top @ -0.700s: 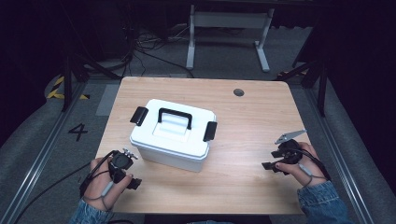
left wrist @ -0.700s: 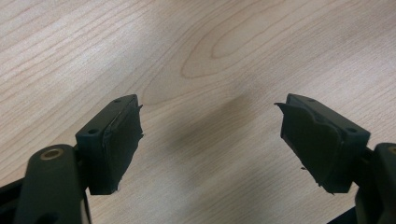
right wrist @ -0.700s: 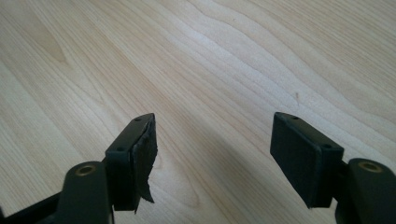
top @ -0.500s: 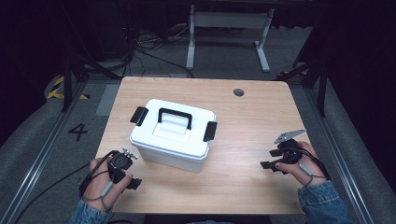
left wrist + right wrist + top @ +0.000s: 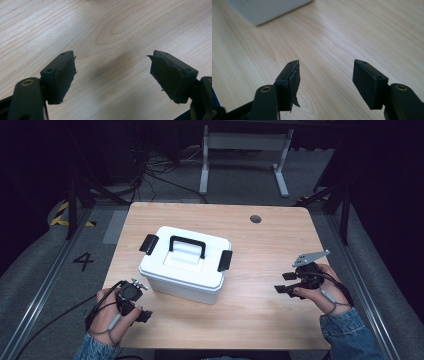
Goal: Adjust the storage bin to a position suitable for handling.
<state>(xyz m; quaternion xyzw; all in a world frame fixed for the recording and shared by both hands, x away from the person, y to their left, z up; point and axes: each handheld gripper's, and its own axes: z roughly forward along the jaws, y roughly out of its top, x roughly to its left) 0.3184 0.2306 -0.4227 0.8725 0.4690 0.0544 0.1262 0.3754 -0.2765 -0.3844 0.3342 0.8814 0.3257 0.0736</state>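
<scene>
Not much has changed from half a second ago: our right gripper has crept a touch toward the middle of the table, the left gripper and the box haven't budged.

The white box sits left of the table's centre, lid on, with a black carry handle on top and a black latch at each short end. Its long axis runs from far-left to near-right, slightly skewed to the table edge, and the handle runs along that same line.

Both our tongs are spread wide with nothing between the jaws, just bare wood under them. The left one hovers just beside the box's near-left corner; the right one is well apart from it, out near the right edge. In the right gripper view a corner of the box shows ahead.

The table is light wood grain with a small dark round cap near the far edge. Around it there's grey floor, a painted "4" on the left, cables and a white frame in the dark beyond.
</scene>
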